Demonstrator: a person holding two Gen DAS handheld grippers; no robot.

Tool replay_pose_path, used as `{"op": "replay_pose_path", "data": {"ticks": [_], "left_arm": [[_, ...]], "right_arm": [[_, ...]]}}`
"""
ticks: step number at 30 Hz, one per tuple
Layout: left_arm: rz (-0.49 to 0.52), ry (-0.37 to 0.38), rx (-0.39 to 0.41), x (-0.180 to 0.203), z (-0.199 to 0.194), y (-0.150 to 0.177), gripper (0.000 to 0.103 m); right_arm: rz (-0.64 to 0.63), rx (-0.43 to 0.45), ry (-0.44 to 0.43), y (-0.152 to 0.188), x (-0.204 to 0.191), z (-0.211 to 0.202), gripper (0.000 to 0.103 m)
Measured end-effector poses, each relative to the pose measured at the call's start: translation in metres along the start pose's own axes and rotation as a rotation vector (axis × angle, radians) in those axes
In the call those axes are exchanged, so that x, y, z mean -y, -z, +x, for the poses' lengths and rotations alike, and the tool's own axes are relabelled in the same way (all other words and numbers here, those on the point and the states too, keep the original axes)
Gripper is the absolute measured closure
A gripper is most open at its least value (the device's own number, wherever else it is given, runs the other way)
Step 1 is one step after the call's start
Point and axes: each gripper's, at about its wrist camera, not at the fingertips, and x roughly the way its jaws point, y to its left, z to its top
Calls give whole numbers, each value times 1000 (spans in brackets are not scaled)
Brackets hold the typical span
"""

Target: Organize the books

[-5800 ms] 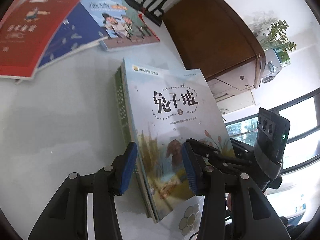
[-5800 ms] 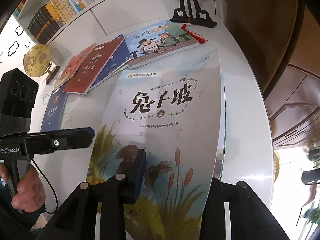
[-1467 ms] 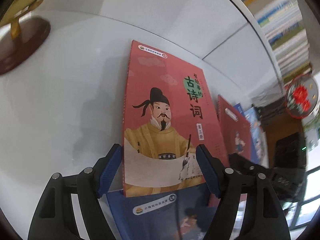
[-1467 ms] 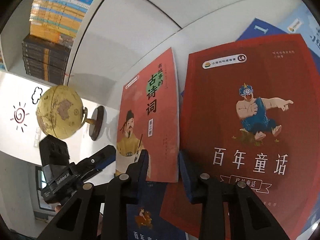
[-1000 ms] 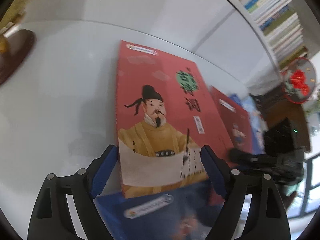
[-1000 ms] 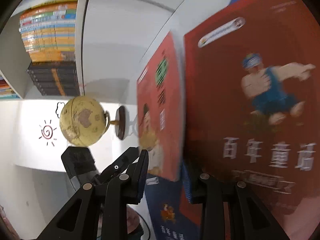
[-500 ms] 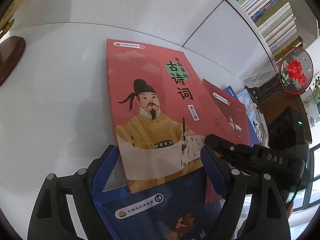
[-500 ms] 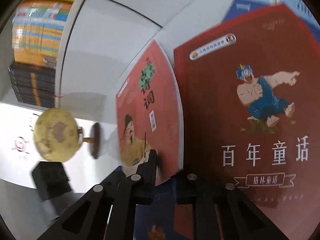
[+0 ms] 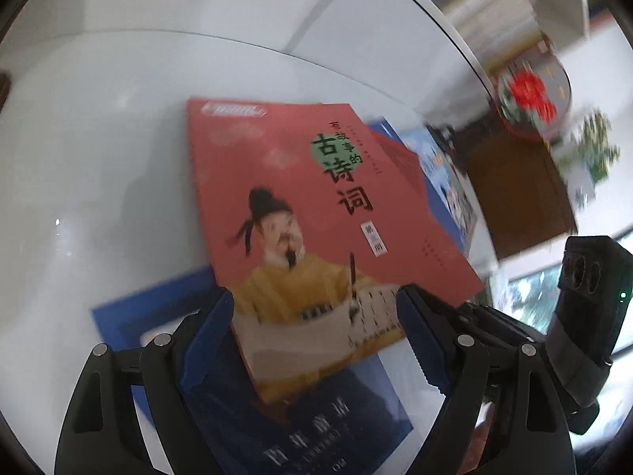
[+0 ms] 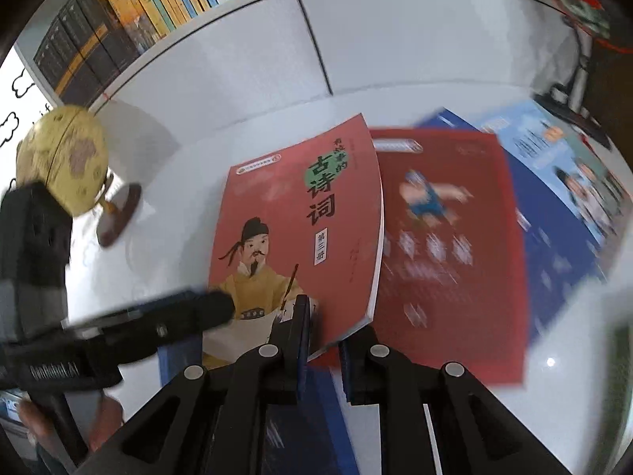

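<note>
right gripper (image 10: 322, 336): pointing steeply down at the white table (image 10: 245, 126), jaws nearly together and clamped on the near right corner of the pink poetry book (image 10: 300, 217); that corner is raised off what lies under it. left gripper (image 9: 314, 340): also angled downward, jaws spread wide to either side of the same book's near edge, blue pads not seen pressing on it; in the right wrist view its dark finger lies across the book's near left corner, a hand (image 10: 103, 419) below on the handle.

pink poetry book: salmon cover, man in yellow robe with brush, green patch behind black title characters. it overlaps a dark blue book (image 9: 300, 427) at the near edge of the table and a red book (image 10: 451, 245) on its right. further right, another blue book (image 10: 561, 245) and a light blue book (image 10: 561, 150). a globe (image 10: 65, 158) stands toward the far left edge.
</note>
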Motion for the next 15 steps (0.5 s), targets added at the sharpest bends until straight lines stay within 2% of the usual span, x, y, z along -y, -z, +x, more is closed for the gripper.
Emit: {"op": "replay_pose_path", "data": {"ticks": [3,7,8,10,12,15], "left_arm": [[39,-32,-7,15,9,3,21],[2,-73,-21,13,18,5,21],[-14,-77,-31,12,21,6,21],[7,-105,-15,15,22,8,21],[32,-142,-13,21,24,9,21],[15,-153,6,20,23,12,21]], "right_arm": [[14,-10,-10,10,19,-10,90],[-36,-20,-59,14,36,-12,87],[-45,-33,-73,14,41,-9,85],[-35,-70,-98,14,48,-3,75],[-31,-103,-114,16,58,-3,74],[-53,-114,-103,19,71,-13,71]]}}
